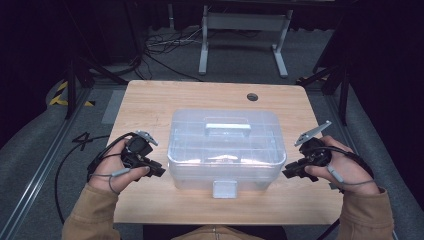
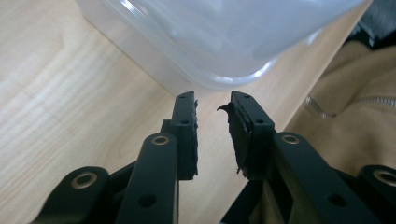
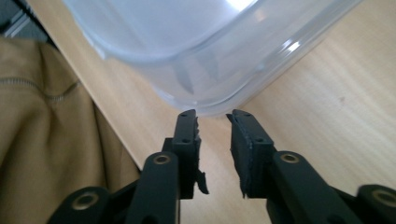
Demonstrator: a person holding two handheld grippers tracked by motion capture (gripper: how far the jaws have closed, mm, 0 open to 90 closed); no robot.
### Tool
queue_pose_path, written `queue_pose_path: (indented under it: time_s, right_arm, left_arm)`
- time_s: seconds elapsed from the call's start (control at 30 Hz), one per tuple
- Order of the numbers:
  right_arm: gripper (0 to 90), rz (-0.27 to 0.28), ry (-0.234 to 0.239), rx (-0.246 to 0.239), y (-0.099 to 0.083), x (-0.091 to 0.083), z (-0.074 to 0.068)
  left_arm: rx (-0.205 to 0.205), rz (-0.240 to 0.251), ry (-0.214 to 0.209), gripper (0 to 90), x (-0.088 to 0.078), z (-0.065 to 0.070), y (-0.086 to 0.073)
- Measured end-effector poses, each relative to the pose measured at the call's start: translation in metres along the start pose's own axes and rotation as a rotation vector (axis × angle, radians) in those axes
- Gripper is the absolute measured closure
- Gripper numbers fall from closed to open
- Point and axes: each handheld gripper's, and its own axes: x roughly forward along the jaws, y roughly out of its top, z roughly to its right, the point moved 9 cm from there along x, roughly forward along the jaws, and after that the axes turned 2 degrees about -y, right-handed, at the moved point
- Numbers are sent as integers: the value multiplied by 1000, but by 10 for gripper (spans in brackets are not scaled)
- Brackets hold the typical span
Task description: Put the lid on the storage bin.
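Observation:
A clear plastic storage box (image 1: 226, 145) with a lid handle (image 1: 228, 126) and a front latch (image 1: 224, 189) sits in the middle of the wooden table (image 1: 150, 100). My left gripper (image 1: 161, 172) is at the box's near left corner, jaws apart with nothing between them. In the left gripper view the gripper (image 2: 213, 100) stands just short of the rounded box corner (image 2: 224, 37). My right gripper (image 1: 286, 174) is at the near right corner, also open and empty. In the right gripper view the gripper (image 3: 214, 116) nearly reaches the box wall (image 3: 201, 42).
A round cable hole (image 1: 252, 96) lies in the table's far right part. Beyond the table stand a white metal frame (image 1: 240, 30) and loose floor cables (image 1: 165, 45). Tan sleeves (image 1: 90, 215) come in at the near table edge.

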Motion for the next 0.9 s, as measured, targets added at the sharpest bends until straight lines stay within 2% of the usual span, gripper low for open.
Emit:
queue_pose_path:
  time_s: [0.13, 0.2, 0.27, 0.3, 0.33, 0.37, 0.53, 0.6, 0.67, 0.77, 0.9]
  right_arm:
    - [633, 76, -19, 17, 4, -7, 8]
    - [611, 110, -37, 27, 6, -10, 13]
    - [597, 162, -63, 40, 10, -14, 19]
    - [560, 216, -81, 60, 14, -17, 25]
    - [559, 231, -87, 67, 15, -18, 28]
    - [559, 231, -87, 67, 15, -18, 28]
    - [475, 340, -169, 108, 19, -25, 53]
    - [453, 379, -201, 125, 20, -26, 65]
    - [437, 413, -209, 131, 22, -26, 72]
    - [427, 479, -197, 127, 27, -20, 84]
    - [415, 476, -216, 123, 26, -12, 94]
  left_arm:
    - [-15, 71, 14, 666, -6, -6, 5]
    - [-29, 114, 40, 640, -9, -12, 8]
    - [-36, 140, 50, 622, -11, -16, 10]
    - [-47, 174, 66, 590, -13, -22, 12]
    - [-47, 174, 66, 586, -13, -22, 12]
    - [-48, 196, 77, 586, -14, -26, 13]
    - [-47, 290, 117, 507, -15, -45, 17]
    - [-55, 304, 132, 501, -14, -53, 16]
    - [-63, 322, 140, 491, -13, -59, 15]
    - [-68, 360, 173, 471, -11, -71, 16]
    - [-73, 387, 196, 452, -8, -81, 16]
